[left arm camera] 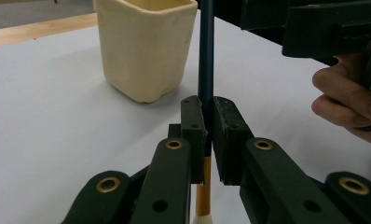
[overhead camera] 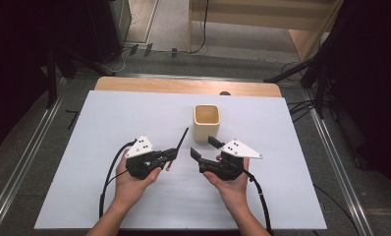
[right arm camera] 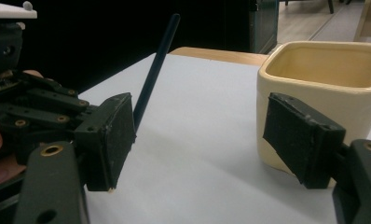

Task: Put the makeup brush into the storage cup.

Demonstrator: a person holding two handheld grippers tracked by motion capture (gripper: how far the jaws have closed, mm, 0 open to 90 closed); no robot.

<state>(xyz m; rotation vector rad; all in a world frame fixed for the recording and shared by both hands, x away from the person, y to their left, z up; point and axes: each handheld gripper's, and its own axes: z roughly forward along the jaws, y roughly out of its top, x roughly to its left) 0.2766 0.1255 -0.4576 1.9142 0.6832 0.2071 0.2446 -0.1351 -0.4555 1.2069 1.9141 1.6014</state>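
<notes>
A: Left gripper (left arm camera: 205,140) pinching the brush (left arm camera: 205,56) low on its handle, we see; cup (left arm camera: 144,46) just beyond its jaws.

B: Right gripper (right arm camera: 197,140) spread, nothing between, cup beside it. We risk the long handle pivoting and knocking the cup's rim.

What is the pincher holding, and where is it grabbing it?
The left gripper pinches a paintbrush low on its dark handle, just above the orange part near the bristles. The right gripper holds nothing.
</notes>
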